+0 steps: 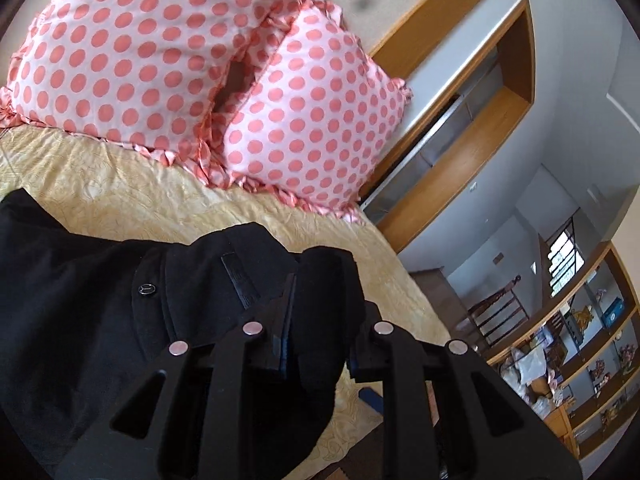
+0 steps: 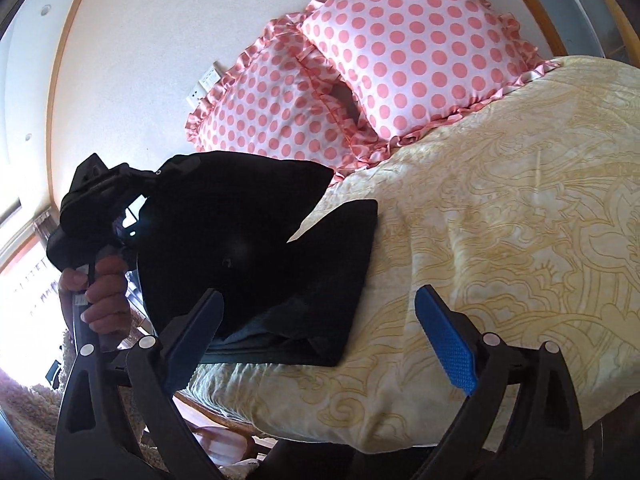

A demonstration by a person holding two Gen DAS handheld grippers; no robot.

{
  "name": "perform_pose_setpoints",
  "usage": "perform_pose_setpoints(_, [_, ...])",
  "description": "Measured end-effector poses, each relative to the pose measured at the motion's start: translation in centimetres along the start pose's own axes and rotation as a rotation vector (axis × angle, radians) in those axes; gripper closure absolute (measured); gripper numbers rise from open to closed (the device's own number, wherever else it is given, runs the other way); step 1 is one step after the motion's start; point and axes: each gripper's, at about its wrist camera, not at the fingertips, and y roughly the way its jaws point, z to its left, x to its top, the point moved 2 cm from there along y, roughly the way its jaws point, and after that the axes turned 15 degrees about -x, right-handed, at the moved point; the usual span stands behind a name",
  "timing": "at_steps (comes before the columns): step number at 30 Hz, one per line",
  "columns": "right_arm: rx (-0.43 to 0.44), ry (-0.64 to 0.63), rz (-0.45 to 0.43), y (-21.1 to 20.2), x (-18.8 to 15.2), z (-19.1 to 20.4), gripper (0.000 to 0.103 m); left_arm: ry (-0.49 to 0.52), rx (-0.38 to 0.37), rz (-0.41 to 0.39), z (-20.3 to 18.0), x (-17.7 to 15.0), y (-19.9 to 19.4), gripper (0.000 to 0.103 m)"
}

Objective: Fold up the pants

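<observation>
Black pants (image 1: 80, 300) with a button near the waistband lie bunched on the yellow bedspread (image 1: 160, 208). My left gripper (image 1: 320, 276) is shut on a fold of the waistband, and the cloth drapes over its right finger. In the right wrist view the pants (image 2: 248, 240) hang lifted from the left gripper (image 2: 132, 184), which a hand (image 2: 100, 292) holds at the left. Their lower folded part rests on the bedspread (image 2: 500, 220). My right gripper (image 2: 328, 332) stands wide open just in front of that folded edge, its blue pads pressing on nothing.
Two pink polka-dot pillows (image 1: 140, 48) (image 2: 420, 40) lean at the head of the bed. A wooden-framed sliding closet (image 1: 480, 120) and cluttered shelves (image 1: 580, 360) stand beyond the bed's edge. A shaggy rug (image 2: 24, 400) lies on the floor at the left.
</observation>
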Motion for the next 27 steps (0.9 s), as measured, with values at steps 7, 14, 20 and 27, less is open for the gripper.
perform_pose_setpoints(7, [-0.029,0.003,-0.008,-0.3,0.2,-0.4,0.005,-0.015,-0.021,0.111,1.0,-5.1,3.2,0.083])
perform_pose_setpoints(14, [-0.05,-0.01,-0.022,-0.4,0.6,-0.1,0.004,-0.02,-0.011,0.162,2.3,-7.2,4.8,0.077])
perform_pose_setpoints(20, [-0.096,-0.046,-0.078,-2.1,2.1,0.3,0.005,0.039,-0.164,0.161,0.1,-7.1,3.2,0.013])
perform_pose_setpoints(27, [-0.032,-0.142,-0.107,-1.7,4.8,4.0,0.005,0.058,-0.055,0.053,2.2,-5.0,-4.7,0.002])
